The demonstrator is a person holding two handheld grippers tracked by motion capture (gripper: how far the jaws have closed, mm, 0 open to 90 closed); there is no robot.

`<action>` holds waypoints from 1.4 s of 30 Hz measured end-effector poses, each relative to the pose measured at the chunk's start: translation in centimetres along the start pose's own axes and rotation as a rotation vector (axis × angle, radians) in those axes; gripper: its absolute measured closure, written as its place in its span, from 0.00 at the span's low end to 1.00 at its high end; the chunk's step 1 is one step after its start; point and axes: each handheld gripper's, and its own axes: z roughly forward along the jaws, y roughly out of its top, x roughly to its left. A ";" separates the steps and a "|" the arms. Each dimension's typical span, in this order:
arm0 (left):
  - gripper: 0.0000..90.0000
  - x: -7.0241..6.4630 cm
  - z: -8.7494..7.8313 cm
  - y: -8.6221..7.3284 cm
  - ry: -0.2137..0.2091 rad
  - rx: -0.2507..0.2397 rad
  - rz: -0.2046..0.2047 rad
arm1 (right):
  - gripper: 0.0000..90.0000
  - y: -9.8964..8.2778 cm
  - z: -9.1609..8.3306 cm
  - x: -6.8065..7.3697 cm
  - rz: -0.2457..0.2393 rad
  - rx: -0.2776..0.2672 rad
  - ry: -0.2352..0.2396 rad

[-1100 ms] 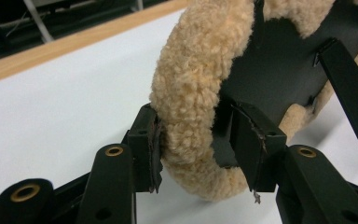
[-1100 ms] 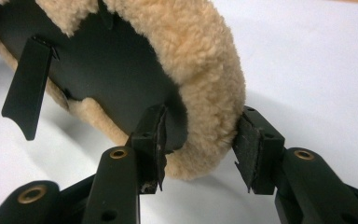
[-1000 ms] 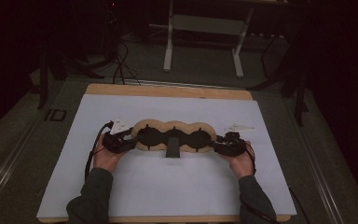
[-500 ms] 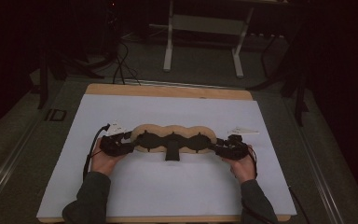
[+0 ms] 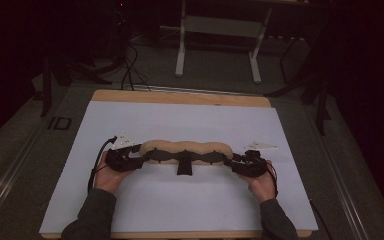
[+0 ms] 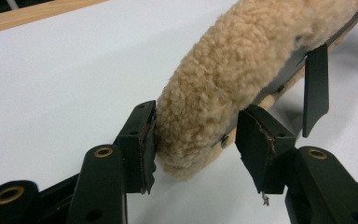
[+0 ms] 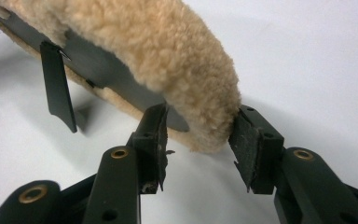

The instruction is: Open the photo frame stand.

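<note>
A white table sheet carries a tan fleece pad (with a black strap) stretched between both tools. The left gripper has just been opening; one pad touches the fleece end, the other stands off. The right gripper pinches the opposite end.

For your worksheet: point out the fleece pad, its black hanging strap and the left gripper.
fleece pad (image 5: 187, 148), high view, top of pile.
black hanging strap (image 6: 315, 88), left gripper view, mid-strap.
left gripper (image 6: 196, 142), left gripper view, between fingertips.
</note>
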 end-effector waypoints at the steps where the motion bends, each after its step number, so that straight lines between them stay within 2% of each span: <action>1: 0.55 0.0 0.0 0.0 0.000 0.000 -0.001 | 0.62 -0.1 0.0 0.1 -0.003 0.001 0.000; 7: 0.52 -0.1 -0.5 -0.7 -0.036 -0.009 -0.014 | 0.61 -0.6 -0.4 0.5 -0.010 0.006 0.003; 11: 0.52 -0.3 -0.7 -1.0 -0.032 -0.021 -0.031 | 0.59 -0.8 -0.4 0.7 -0.022 0.012 -0.005; 16: 0.51 -0.3 -0.9 -1.4 -0.042 -0.026 -0.050 | 0.53 -1.1 -0.2 0.8 -0.004 0.011 0.002; 19: 0.50 -0.3 -1.1 -1.7 -0.044 -0.012 -0.059 | 0.52 -1.2 0.0 0.9 -0.001 0.021 0.003; 21: 0.49 -0.5 -1.4 -1.7 -0.034 0.007 -0.046 | 0.52 -1.3 0.1 0.9 -0.005 0.023 0.000; 23: 0.49 -0.7 -1.8 -1.7 -0.025 0.005 -0.038 | 0.52 -1.3 0.0 1.0 -0.009 0.023 -0.004; 28: 0.49 -1.2 -2.8 -1.7 -0.010 -0.022 -0.032 | 0.52 -1.5 -0.2 1.3 -0.003 0.034 -0.009; 40: 0.51 -0.9 -4.0 -1.5 -0.006 -0.083 -0.067 | 0.51 -1.7 -0.1 2.0 -0.036 0.063 -0.016; 42: 0.51 -0.9 -4.3 -1.4 -0.007 -0.096 -0.084 | 0.51 -1.7 -0.1 2.1 -0.036 0.066 -0.014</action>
